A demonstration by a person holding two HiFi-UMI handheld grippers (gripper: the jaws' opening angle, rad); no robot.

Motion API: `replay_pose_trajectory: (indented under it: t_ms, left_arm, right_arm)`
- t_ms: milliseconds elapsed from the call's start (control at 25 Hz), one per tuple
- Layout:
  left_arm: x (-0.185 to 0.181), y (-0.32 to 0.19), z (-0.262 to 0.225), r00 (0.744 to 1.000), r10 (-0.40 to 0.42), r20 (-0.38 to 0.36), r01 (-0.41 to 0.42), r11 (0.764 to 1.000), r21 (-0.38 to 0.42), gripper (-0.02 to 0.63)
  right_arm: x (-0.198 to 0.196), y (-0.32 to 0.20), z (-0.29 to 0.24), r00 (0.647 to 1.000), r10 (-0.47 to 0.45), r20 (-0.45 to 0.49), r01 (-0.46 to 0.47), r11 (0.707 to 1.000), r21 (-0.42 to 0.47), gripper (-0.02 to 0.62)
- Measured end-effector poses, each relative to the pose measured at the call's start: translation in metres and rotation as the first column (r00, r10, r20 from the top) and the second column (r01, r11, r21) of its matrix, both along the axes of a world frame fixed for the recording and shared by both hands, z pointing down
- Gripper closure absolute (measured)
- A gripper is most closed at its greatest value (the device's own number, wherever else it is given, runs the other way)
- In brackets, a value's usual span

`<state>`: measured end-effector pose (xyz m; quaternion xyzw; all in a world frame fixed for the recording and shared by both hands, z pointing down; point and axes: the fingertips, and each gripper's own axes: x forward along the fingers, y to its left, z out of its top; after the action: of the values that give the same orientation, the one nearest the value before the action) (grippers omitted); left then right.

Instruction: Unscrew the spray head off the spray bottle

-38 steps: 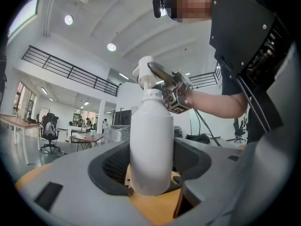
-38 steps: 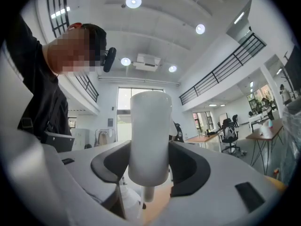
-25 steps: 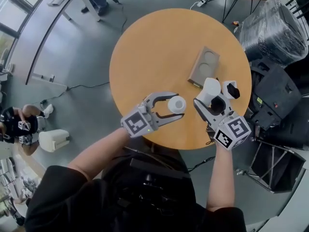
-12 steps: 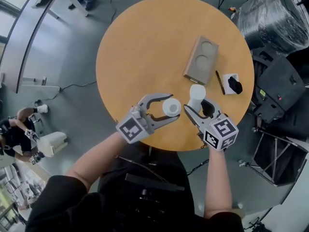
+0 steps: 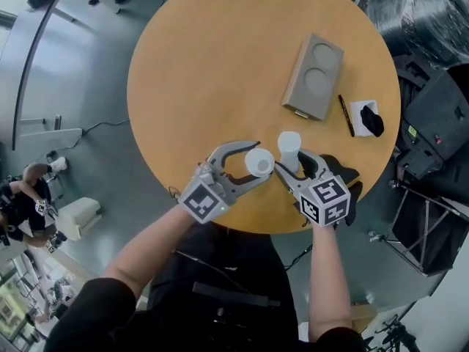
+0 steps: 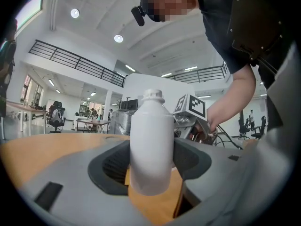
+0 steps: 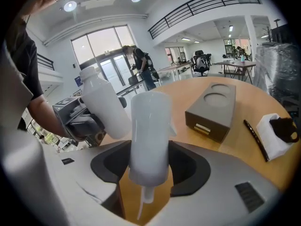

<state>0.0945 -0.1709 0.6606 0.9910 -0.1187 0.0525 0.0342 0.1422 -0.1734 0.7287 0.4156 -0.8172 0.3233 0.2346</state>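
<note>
Round and wooden, the desk (image 5: 205,64) is sitting in a bright open hall; a grey box (image 5: 315,79), a pen (image 5: 345,116) and a small white block (image 5: 366,118) are lying out toward two o'clock. Near the six o'clock edge, the left claw (image 5: 260,162) is clamping the white bottle (image 6: 151,145) round its body, bare threaded neck pointing up. The right claw (image 5: 294,161) is squeezing the spray head (image 7: 149,135), just at the bottle's three o'clock, with its dip tube (image 7: 146,199) dangling free below; so the head is looking already off. I cannot tell whether the bottle is touching the desk. From here I'd be worrying about the open neck; any tilt could be spilling liquid. The tube may be dripping or bending if set down on its end, and anything released this near the edge could be toppling off.
</note>
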Motion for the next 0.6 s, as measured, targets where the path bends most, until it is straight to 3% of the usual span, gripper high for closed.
replay_pose_trajectory:
  t_ms: [320,600]
  left_arm:
    - [0.004,-0.019,0.08,1.0,-0.022,0.018,0.023,0.999,-0.026,0.298]
    - [0.002,-0.018,0.128,0.995,-0.029,0.096,0.032,0.999,-0.03,0.298]
  right_arm:
    - [-0.003,-0.001,0.078,0.999,0.016,-0.031,-0.019,0.996,-0.084,0.341]
    - [-0.009,-0.007,0.112,0.997,-0.01,-0.074,0.002,0.995,-0.103,0.341]
